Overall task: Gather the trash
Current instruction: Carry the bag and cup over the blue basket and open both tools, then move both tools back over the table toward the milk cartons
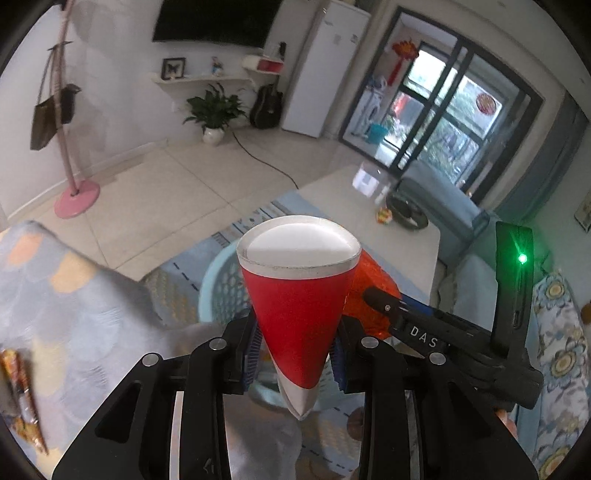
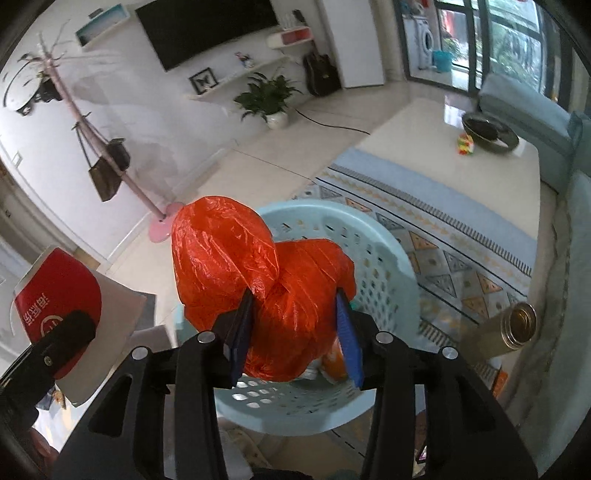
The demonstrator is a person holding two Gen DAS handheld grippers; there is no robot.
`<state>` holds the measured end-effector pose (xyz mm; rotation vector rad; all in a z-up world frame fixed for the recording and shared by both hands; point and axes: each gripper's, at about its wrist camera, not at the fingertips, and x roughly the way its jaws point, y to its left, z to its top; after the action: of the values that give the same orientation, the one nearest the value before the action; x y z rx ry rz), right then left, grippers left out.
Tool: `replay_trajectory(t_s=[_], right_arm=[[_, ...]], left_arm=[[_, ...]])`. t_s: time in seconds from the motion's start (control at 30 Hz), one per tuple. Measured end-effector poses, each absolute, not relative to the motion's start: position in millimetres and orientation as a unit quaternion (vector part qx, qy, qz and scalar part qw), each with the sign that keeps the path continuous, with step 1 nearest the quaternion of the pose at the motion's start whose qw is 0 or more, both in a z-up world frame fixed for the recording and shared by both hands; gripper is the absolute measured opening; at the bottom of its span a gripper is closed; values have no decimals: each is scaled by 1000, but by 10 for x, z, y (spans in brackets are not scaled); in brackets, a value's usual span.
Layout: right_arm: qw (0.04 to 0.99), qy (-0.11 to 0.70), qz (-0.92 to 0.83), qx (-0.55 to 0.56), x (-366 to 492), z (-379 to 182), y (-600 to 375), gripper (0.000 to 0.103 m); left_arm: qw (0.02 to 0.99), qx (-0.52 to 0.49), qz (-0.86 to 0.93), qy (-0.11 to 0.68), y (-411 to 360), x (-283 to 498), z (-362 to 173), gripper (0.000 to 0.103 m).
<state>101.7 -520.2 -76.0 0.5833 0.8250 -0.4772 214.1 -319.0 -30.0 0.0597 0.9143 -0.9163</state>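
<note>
- left gripper [image 1: 297, 354]: jaws clamped narrow on a squashed red paper cup [image 1: 299, 291], white rim pointing away from cam
- right gripper [image 2: 295, 332]: orange plastic bag [image 2: 258, 280] between its jaws, pads touching both sides, held over the light blue basket [image 2: 384, 258]
- basket sits on patterned rug [image 2: 454, 258], near the desk [image 2: 461, 177]

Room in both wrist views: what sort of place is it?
Most likely a home living room: a wall-mounted TV, a sofa beside a low table, and a patterned rug.
</note>
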Motion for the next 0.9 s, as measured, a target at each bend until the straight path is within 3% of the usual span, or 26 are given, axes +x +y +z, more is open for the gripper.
replay_trajectory(t_s=[0.03,0.1,0.3,0.63,0.9], right_arm=[[846,393,-229,279,1044,-771,-5239,44],[841,395,-231,288,1040,-814,-5301,49],[843,389,-234,289,991,-799,-5338,56],[870,368,-193,266,978,-406,-4941,56],[910,344,-130,194,1097,58,-4180,61]], left_arm=[[797,29,-427,426,-3218,2155,-293,32],[795,29,-428,428,-3265,2167,-326,47],[800,35,-433,415,-3161,2094,-298,61],[818,23,-428,382,-2801,1913,2,62],[855,9,-396,336,-2076,1874,364,71]])
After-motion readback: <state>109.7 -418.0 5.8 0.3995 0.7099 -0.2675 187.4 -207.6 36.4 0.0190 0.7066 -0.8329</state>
